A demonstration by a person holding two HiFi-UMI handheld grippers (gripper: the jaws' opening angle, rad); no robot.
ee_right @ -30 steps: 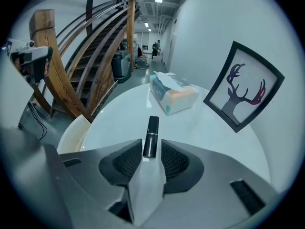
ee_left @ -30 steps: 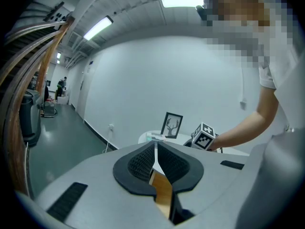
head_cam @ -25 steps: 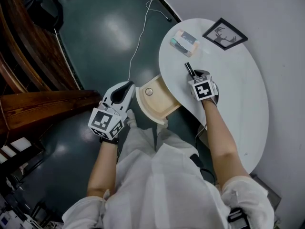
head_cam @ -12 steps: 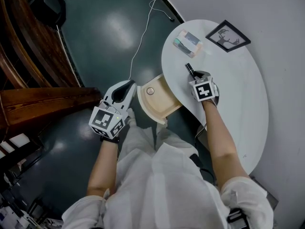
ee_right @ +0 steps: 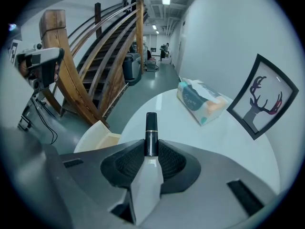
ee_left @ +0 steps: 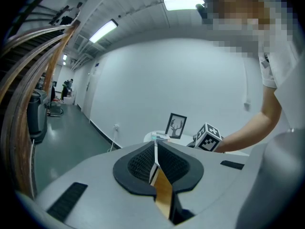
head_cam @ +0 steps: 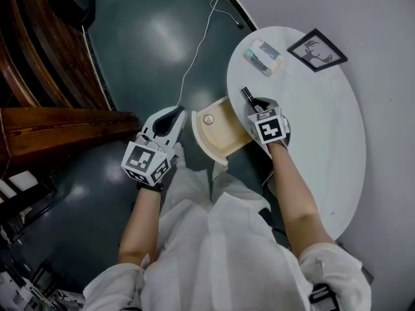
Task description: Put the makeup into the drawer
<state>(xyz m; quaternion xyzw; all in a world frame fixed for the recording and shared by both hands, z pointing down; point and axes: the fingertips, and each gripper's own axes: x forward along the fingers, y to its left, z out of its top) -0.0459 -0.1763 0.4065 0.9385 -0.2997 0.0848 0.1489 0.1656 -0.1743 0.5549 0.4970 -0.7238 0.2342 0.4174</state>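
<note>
The makeup is a slim black tube (ee_right: 151, 132) with a thin gold band. My right gripper (ee_right: 151, 149) is shut on its lower end, and the tube sticks out past the fingertips. In the head view the right gripper (head_cam: 255, 104) holds the tube (head_cam: 247, 95) above the left rim of the round white table (head_cam: 324, 128). Right beside it, the pale wooden drawer (head_cam: 224, 140) stands pulled out, with a round knob (head_cam: 208, 119) on its front. My left gripper (head_cam: 170, 120) hovers left of the drawer, its jaws shut with nothing between them (ee_left: 155, 157).
A tissue pack (head_cam: 264, 57) and a framed deer picture (head_cam: 318, 49) lie at the far side of the table. A white cable (head_cam: 194, 57) runs over the dark floor beyond the drawer. A wooden stair (head_cam: 58, 128) stands to the left.
My right gripper has carried the black tube left, from further in on the tabletop to the table's edge by the drawer. The left gripper has stayed where it was.
</note>
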